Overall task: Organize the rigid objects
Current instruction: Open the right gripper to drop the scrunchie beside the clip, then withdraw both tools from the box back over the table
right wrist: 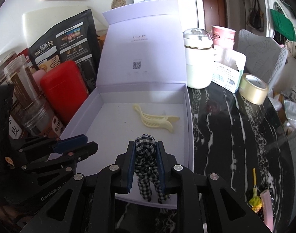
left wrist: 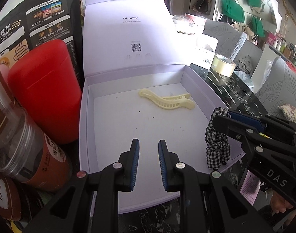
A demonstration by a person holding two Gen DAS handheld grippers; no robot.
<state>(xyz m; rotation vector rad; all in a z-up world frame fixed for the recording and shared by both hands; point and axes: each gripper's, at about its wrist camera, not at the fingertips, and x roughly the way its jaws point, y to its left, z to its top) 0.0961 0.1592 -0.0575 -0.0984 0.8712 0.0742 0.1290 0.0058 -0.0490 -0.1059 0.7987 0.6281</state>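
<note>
Right gripper (right wrist: 145, 167): it is clenching a black-and-white checked scrunchie (right wrist: 148, 167) between its blue pads, the fabric hanging down below the jaws, just over the near edge of the lavender box (right wrist: 188, 128).
Left gripper (left wrist: 149, 163): it is hovering released, fingers apart with nothing between them, above the near part of the box floor.
Scrunchie drop: looks like the step in hand; carrying it further forward so the dangling tail clears the near wall, lowering it close to the floor, then opening would do it well.
Hazard: the loose tail is hanging right at the box's near rim and could drape over it.
Cream hair clip (left wrist: 167, 101): it is lying flat inside, toward the back right; there is bare floor in front of it.
Lid (left wrist: 132, 38): it is standing open at the back, leaning by the red container (left wrist: 45, 91).
</note>
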